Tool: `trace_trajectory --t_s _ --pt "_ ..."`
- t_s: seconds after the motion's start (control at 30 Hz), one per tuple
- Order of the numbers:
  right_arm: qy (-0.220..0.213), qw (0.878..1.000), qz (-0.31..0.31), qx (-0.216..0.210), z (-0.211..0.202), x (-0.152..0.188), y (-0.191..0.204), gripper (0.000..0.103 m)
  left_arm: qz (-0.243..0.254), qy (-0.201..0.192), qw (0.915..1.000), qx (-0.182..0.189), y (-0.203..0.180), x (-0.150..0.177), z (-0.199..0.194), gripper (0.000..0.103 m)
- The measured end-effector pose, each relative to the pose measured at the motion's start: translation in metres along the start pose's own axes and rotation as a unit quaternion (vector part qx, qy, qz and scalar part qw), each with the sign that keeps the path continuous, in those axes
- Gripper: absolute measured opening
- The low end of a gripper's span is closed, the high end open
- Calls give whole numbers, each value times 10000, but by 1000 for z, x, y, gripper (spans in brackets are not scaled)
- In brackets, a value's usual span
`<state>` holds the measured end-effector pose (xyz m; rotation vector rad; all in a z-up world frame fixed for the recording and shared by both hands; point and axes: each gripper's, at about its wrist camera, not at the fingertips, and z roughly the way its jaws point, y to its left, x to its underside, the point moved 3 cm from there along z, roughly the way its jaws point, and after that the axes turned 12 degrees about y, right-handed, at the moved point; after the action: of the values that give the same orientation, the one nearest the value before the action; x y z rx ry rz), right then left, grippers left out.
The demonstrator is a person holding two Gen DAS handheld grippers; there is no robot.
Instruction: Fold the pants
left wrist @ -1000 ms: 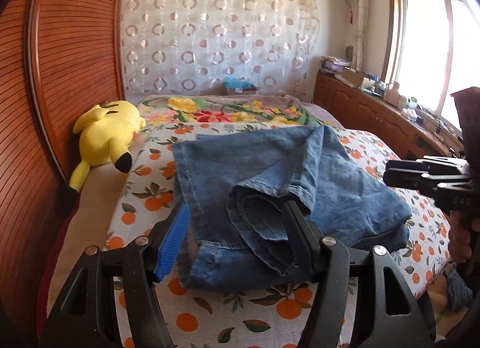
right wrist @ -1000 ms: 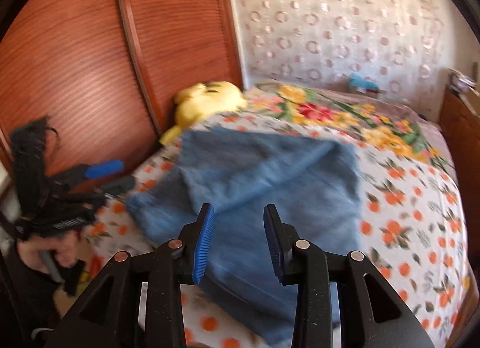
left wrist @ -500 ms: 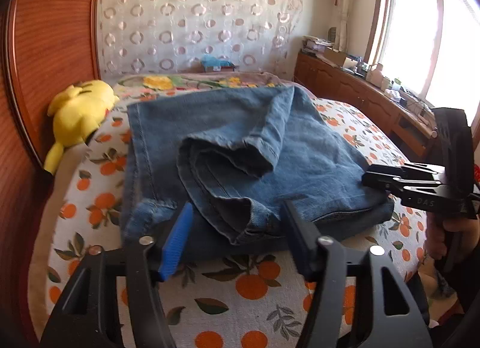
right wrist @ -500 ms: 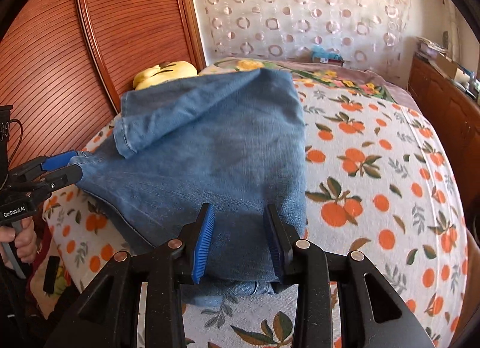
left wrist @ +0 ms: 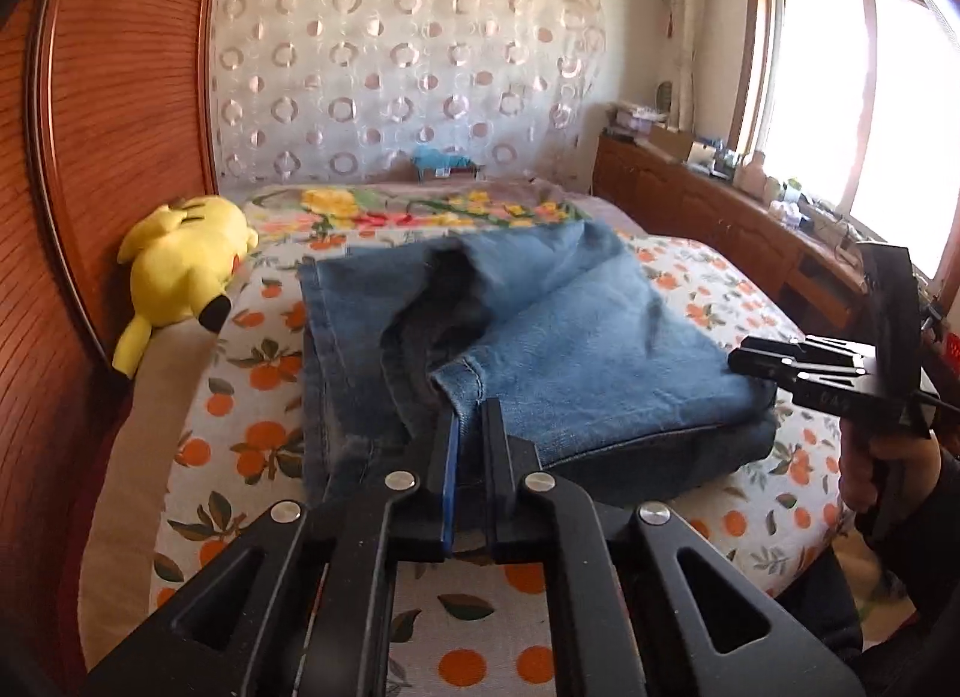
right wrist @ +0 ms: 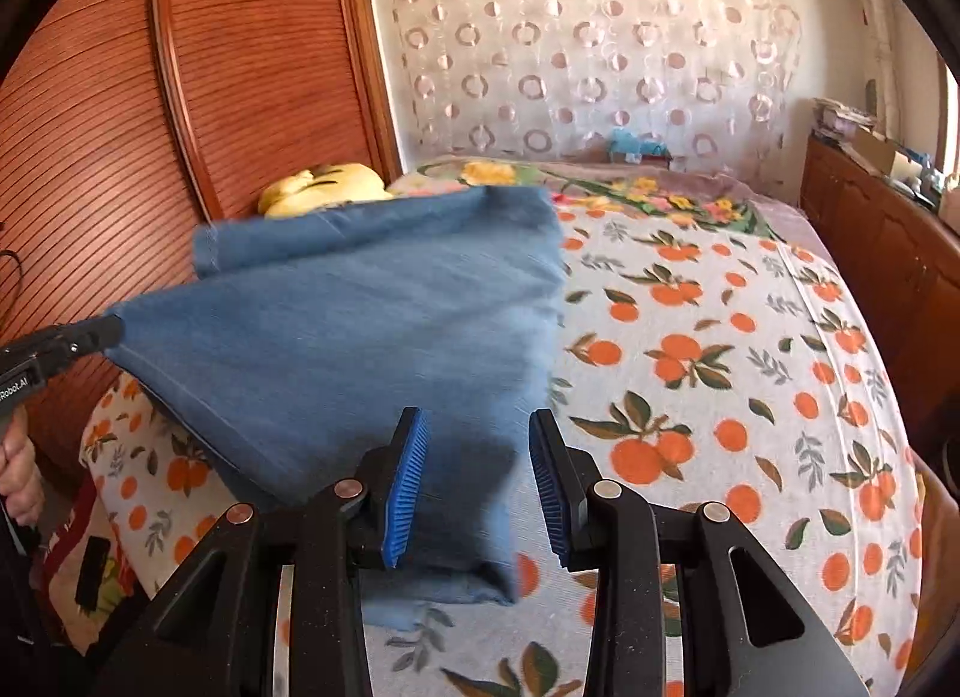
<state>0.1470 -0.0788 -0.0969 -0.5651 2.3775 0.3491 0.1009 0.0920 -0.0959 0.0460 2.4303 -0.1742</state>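
Blue denim pants lie folded on the orange-print bed sheet. My left gripper is closing and its pads pinch a hemmed corner of the top denim layer. The right wrist view shows that left gripper holding this corner of the pants raised off the bed. My right gripper is open and hovers over the near folded edge of the pants; the pads are not pressing the denim. From the left wrist view the right gripper sits at the pants' right edge, held by a hand.
A yellow plush toy lies by the wooden headboard at the left. A flowered blanket covers the far end of the bed. A wooden cabinet with clutter runs under the window on the right.
The left jaws have closed from wide open onto the hem corner, and the top denim layer is now raised. The right gripper has sunk closer to the near edge of the pants.
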Motion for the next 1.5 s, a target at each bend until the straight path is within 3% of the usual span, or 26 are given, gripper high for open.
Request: trace_trajectory --t_s 0.13,0.43,0.7,0.93,1.23,1.27,1.33,1.37,1.5 --pt "195 9998 45 -22 10 8 1 37 -37 301 9995 -85 4 9 16 18" --pt "95 9999 102 43 16 12 1 41 -208 34 9998 64 21 -12 7 48" --pt "46 9998 143 108 17 16 0 42 73 -6 9997 -218 29 -55 29 48" --pt "1 9998 104 168 15 19 -1 42 244 497 9983 -157 43 -94 88 48" --pt "-32 9998 63 197 12 21 -1 42 135 1017 9947 -22 55 -110 130 48" --pt "-36 9998 59 203 13 21 -1 42 121 1002 9949 25 56 -112 130 47" --pt "-40 9998 53 207 12 22 -1 42 154 935 9955 58 53 -114 128 26" --pt "-42 9998 54 204 12 23 -2 42 197 901 9957 25 51 -115 126 20" --pt "-45 9998 65 182 12 23 -3 42 306 511 9982 -36 47 -122 100 16"
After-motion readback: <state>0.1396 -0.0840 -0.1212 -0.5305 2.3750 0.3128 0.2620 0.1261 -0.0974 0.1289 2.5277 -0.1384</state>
